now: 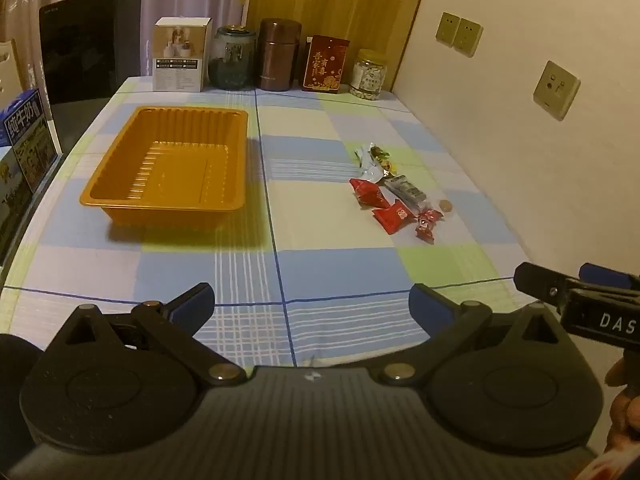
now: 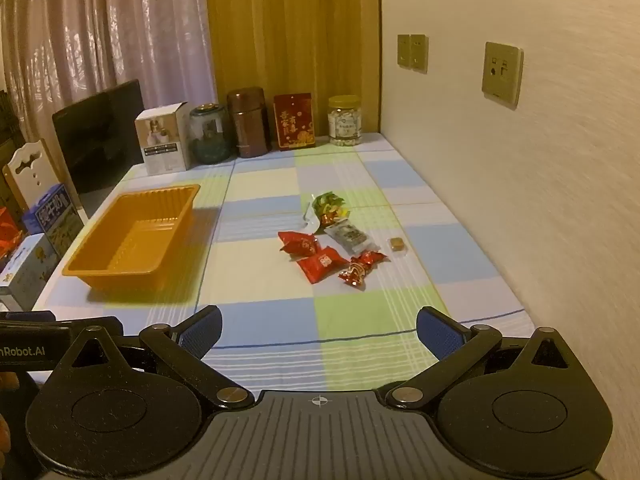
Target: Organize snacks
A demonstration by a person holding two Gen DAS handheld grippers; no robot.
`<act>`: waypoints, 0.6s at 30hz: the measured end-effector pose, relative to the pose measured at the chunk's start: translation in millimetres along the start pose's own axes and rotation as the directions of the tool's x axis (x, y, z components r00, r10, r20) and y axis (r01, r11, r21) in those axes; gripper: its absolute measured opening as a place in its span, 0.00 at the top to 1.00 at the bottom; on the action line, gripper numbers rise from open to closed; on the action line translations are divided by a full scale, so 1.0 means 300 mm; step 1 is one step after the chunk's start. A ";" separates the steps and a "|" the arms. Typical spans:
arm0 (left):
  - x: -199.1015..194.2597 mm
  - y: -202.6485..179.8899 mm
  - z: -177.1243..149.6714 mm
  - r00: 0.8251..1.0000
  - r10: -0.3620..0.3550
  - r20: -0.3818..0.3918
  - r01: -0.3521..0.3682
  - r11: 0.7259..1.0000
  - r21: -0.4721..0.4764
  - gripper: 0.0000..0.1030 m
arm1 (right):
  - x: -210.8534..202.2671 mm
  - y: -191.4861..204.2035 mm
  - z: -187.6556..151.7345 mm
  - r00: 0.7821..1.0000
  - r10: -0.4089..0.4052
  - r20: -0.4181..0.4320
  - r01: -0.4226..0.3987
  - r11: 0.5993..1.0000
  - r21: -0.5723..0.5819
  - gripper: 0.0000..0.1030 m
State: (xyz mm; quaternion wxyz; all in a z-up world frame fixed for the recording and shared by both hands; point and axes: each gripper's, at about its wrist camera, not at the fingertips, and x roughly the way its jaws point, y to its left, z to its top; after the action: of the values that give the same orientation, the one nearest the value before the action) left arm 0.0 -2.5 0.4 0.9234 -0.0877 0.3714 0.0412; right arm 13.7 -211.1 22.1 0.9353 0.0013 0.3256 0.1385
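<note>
Lying between orange tray (image 2: 132,240) and wall (image 2: 520,200), snacks (image 2: 332,248) stay clear of both grippers' spread fingers (image 2: 200,330)

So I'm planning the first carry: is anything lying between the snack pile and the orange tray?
Nothing visible. Only bare checked tablecloth lies between the snacks and the orange tray. The jars and boxes stand back along the far edge.

My tongs (image 2: 318,336) are black with blue pads (image 2: 202,330). The table (image 2: 256,280) wears a check of pale blue, green, cream and lilac with white stripes, the tray (image 2: 100,268) is orange-gold, and most snack wrappers (image 2: 322,264) are red.
</note>
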 end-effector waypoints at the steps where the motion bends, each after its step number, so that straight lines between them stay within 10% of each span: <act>1: -0.001 -0.006 0.000 1.000 -0.001 0.004 0.001 1.000 0.008 0.00 | 0.001 0.001 0.002 1.000 0.000 0.001 0.000 1.000 0.000 0.00; 18: 0.006 -0.006 -0.003 0.999 -0.045 0.004 0.045 0.999 -0.020 0.01 | 0.002 -0.002 -0.005 1.000 -0.004 -0.015 0.004 1.000 -0.003 0.00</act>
State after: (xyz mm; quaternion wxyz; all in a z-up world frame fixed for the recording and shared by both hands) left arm 0.9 -4.3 -1.2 0.9239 -0.1051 0.3671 0.0241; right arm 13.5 -211.6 20.6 0.9331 -0.0020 0.3325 0.1373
